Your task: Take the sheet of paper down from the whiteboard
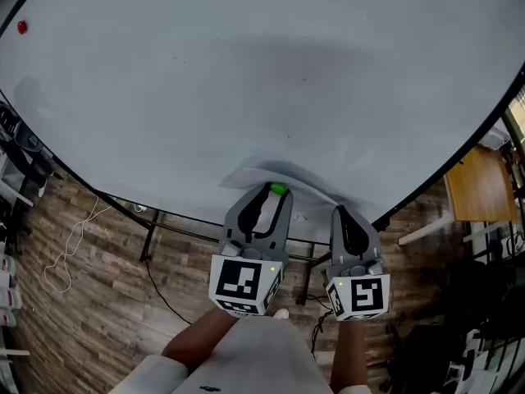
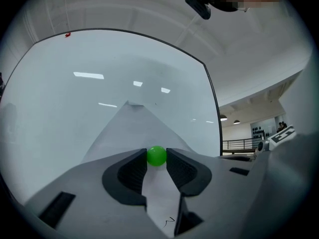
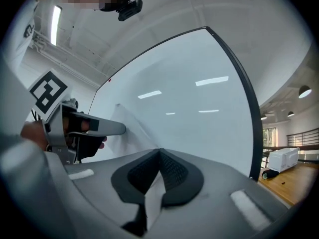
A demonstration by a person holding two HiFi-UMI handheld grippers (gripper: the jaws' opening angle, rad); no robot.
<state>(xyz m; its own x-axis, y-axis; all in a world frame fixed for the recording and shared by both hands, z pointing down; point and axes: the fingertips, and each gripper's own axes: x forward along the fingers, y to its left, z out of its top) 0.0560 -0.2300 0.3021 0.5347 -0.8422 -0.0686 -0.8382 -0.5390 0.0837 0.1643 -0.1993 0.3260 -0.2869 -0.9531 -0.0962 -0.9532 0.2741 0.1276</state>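
A white sheet of paper (image 1: 246,176) lies against the whiteboard (image 1: 246,89) near its lower edge. In the left gripper view the paper (image 2: 127,131) rises to a point on the board. A round green magnet (image 2: 156,155) sits between the tips of my left gripper (image 1: 276,192), and both pads touch it. My right gripper (image 3: 159,153) is just to the right, and its jaws are closed on the paper's near edge (image 3: 149,198). In the head view the right gripper (image 1: 339,213) points at the board's bottom rim.
A small red magnet (image 1: 21,27) sticks to the board's far upper left corner. Below the board are its dark stand legs (image 1: 150,236), a white cable (image 1: 70,249) on the wood floor, and a wooden table (image 1: 480,183) at the right.
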